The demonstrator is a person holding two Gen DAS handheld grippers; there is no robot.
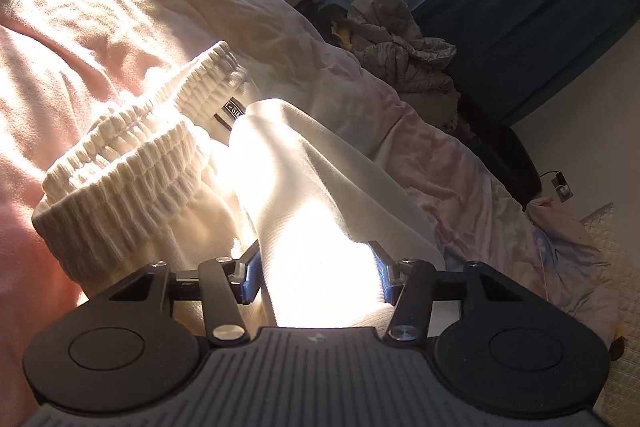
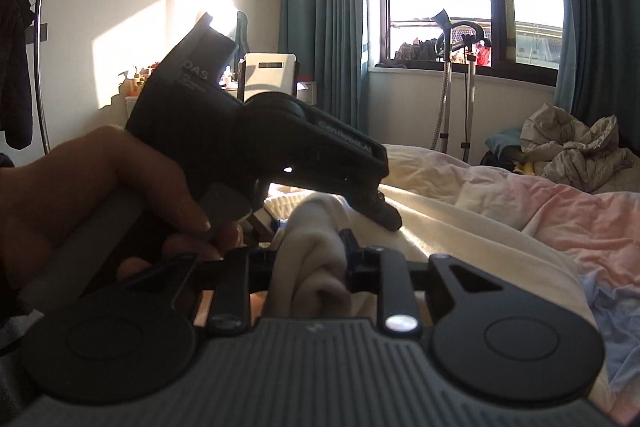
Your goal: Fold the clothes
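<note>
Left wrist view: left gripper (image 1: 316, 269) – black jaws clamped on a thick fold of cream sweatpants (image 1: 280, 163)
Right gripper (image 2: 310, 251): jaws closed on a bunched roll of the same soft knit
Sweatpants: ribbed elastic waistband (image 1: 132, 155), black label, lying on the bed
Bed cover (image 1: 80, 39): rumpled pink-and-cream fabric
Beyond: crumpled grey jacket (image 1: 404, 43), teal curtains (image 2: 324, 7) – pleated

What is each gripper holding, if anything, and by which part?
Both hold the cream sweatpants: left gripper around a bunched leg, right gripper shut on a gathered fold, away from the waistband.
</note>
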